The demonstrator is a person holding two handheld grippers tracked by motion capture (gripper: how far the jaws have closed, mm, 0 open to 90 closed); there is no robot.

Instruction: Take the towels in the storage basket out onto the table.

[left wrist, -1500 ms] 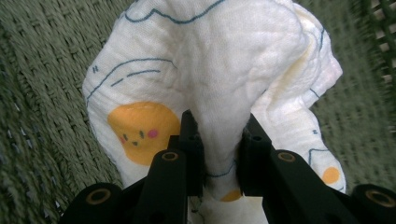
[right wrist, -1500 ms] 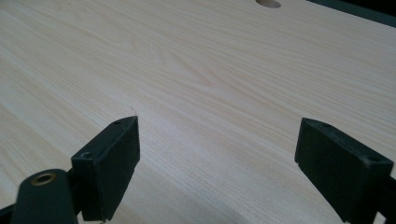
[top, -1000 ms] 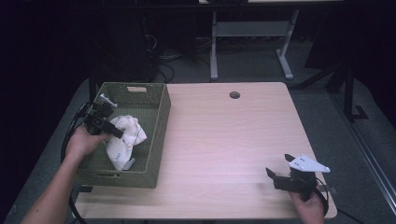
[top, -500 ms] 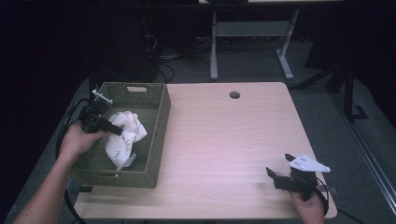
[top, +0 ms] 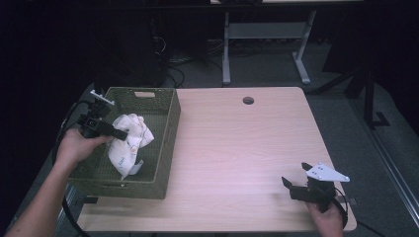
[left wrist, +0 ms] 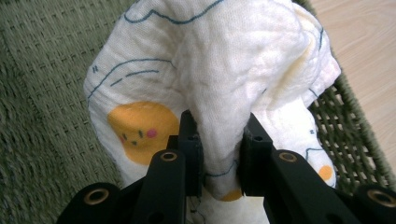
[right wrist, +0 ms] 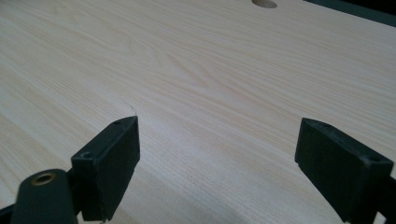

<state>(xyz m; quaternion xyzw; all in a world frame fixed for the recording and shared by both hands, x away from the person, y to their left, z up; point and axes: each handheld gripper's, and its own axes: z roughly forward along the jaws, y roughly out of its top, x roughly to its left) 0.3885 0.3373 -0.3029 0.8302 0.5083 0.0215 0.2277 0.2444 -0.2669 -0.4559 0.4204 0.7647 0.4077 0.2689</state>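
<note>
Lifting the white printed cloth (top: pixel 129 143) out of the green woven basket (top: pixel 166 148), at about 9 o'clock on the worktop (top: pixel 247 148). Left gripper (top: pixel 117 134) pinching a bunched fold, fingers (left wrist: pixel 191 140) clamped on the cloth, with loose ends hanging toward the basket floor. In the left gripper view, fabric (left wrist: pixel 210 79) draping up and over both fingers, basket weave (left wrist: pixel 42 93) showing behind it. Right gripper (top: pixel 294 186) waiting near 5 o'clock, close to the front edge, fingers (right wrist: pixel 112 158) standing wide apart over bare wood, gripping nothing. Judging the step as extraction under way, not finished: the hanging ends look not yet clear of the rim. Next, likely raising higher and carrying toward 3 o'clock over the basket wall, keeping the pinch firm so the cloth is not slipping or snagging on the weave.
</note>
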